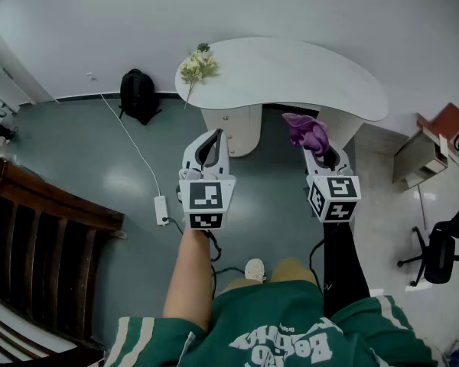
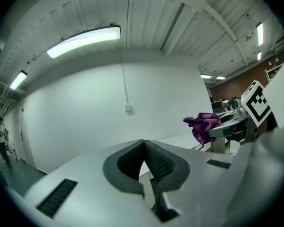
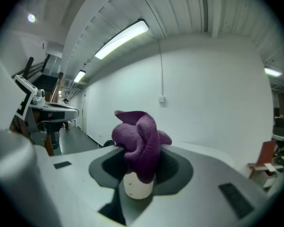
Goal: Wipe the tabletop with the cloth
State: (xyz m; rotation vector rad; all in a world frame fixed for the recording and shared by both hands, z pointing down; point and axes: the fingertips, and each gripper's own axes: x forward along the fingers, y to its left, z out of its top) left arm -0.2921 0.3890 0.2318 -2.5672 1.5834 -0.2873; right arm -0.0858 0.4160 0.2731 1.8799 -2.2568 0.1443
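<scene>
- The purple cloth [image 1: 309, 132] is already picked up: the right tool [image 1: 319, 150] is clamped on it, with the bunched fabric sticking out above the jaws in the right gripper view.
- The left tool [image 1: 213, 136] has its jaws pressed together at the tips with nothing between them, so it plays no part in the job at this point.
- Both tools are held up in front of the person, over the floor and short of the white worktop [image 1: 306, 71]. From the head view the cloth appears clear of its surface, not touching it.
- My judgement is that no wiping has begun. The cloth is in hand but has not met the worktop, and no wiped patch can be told apart on the surface.
- What is left is nearly all of it: bring the cloth to the worktop, press it flat, and sweep across the top.
- A bunch of flowers [image 1: 197, 65] lies at the worktop's left end, so that corner would likely need wiping around, or the free left tool could shift it.
- The cloth is balled up tight, so only a small face would touch unless it spreads out.
</scene>
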